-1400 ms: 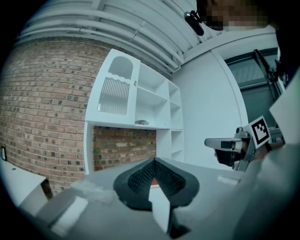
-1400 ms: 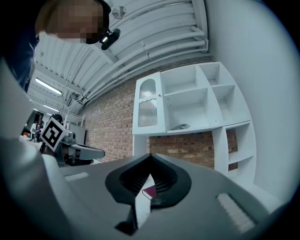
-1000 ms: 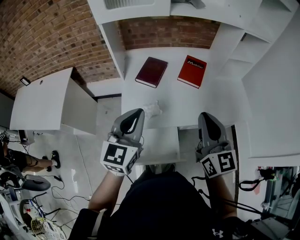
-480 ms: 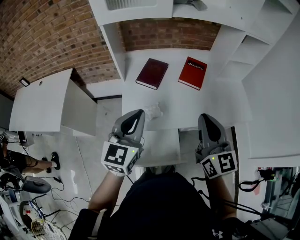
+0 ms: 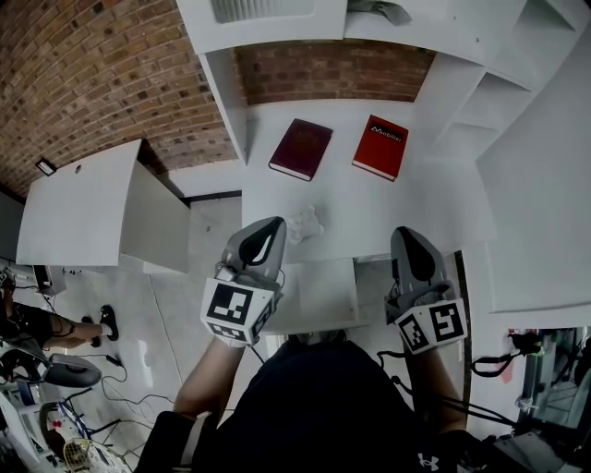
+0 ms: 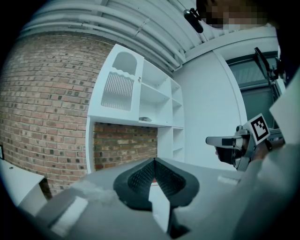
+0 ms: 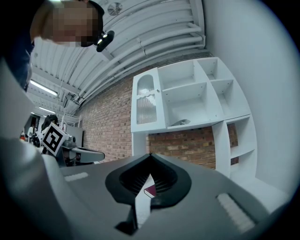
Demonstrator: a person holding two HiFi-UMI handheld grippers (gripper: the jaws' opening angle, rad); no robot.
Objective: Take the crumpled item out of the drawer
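A crumpled white item [image 5: 303,224] lies on the white desk top [image 5: 369,208] near its front edge, just right of my left gripper's tip. Below that edge a white drawer [image 5: 319,296] stands pulled out between my two grippers, and its inside looks bare. My left gripper [image 5: 273,224] is shut with nothing in it; its jaws meet at the tip in the left gripper view [image 6: 153,160]. My right gripper [image 5: 404,233] hangs to the right of the drawer, shut and holding nothing [image 7: 150,155].
A maroon book [image 5: 300,149] and a red book [image 5: 379,146] lie at the back of the desk, under white shelving [image 5: 277,18]. A white side cabinet [image 5: 92,199] stands to the left. The wall behind is brick [image 5: 92,65].
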